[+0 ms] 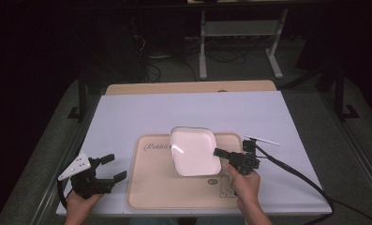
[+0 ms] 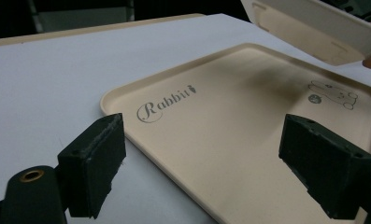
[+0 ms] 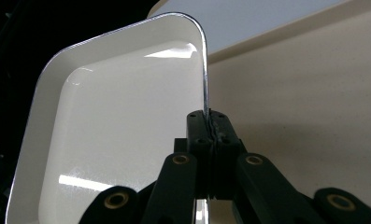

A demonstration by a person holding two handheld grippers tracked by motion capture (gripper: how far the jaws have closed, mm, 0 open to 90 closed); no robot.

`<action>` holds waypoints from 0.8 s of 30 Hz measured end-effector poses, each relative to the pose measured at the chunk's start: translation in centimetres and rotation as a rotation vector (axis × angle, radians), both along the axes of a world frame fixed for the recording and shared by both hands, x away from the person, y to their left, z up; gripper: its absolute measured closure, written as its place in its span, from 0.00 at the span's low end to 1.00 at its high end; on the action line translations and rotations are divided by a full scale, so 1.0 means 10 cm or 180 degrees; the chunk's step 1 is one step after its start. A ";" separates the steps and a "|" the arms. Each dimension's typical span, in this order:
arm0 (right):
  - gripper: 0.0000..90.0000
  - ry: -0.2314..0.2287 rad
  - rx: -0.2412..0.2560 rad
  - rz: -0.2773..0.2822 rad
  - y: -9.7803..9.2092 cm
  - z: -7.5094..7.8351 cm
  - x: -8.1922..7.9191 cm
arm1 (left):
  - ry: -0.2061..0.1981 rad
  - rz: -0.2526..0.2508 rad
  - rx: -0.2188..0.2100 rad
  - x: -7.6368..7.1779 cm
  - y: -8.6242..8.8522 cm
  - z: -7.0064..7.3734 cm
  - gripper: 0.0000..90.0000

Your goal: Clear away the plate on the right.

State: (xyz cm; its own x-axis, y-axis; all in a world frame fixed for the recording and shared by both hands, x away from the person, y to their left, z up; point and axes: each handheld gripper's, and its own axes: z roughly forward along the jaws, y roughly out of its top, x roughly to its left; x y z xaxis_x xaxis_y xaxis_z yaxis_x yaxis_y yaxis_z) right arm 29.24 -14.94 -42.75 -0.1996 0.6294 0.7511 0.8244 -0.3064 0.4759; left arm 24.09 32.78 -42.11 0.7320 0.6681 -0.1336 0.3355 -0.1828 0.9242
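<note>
My left gripper [image 1: 109, 167] is black, with two blocky jaws whose rough pads [image 2: 95, 163] face inward, and a brass-ringed hole in the link beside one. A grey three-cornered plate dotted with small holes sits on top. My right gripper [image 1: 217, 152] is black too, its linkage arms pinned with brass-ringed pivots, small screws in the jaw blocks, and a thick black cable [image 1: 296, 172] trailing away. My forearms are bare.

The beige tray [image 2: 248, 154] carries grey script near its far-left corner — it reads roughly "Rabbit", the last letter unclear — and the small drawn figure at its near-right corner bears no legible text.
</note>
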 end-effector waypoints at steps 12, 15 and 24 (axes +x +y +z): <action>0.98 0.0071 -0.0135 -0.0062 0.04 -0.10 0.02 | 0.0006 -0.0007 -0.0004 0.00 -0.01 0.00 0.16; 0.98 0.0090 -0.0204 -0.0066 0.05 -0.12 0.02 | -0.0003 -0.0008 -0.0003 0.00 0.00 0.00 0.16; 0.97 0.0152 -0.0277 -0.0115 0.04 -0.18 0.03 | -0.0002 -0.0009 -0.0004 0.00 0.00 0.00 0.16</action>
State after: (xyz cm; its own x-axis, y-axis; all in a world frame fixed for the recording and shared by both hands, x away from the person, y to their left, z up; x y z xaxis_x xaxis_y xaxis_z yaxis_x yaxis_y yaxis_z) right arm 29.54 -14.52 -44.55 -0.1410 0.6987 0.7013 0.8359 -0.2956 0.4625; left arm 24.08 32.74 -42.10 0.7340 0.6658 -0.1340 0.3345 -0.1826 0.9245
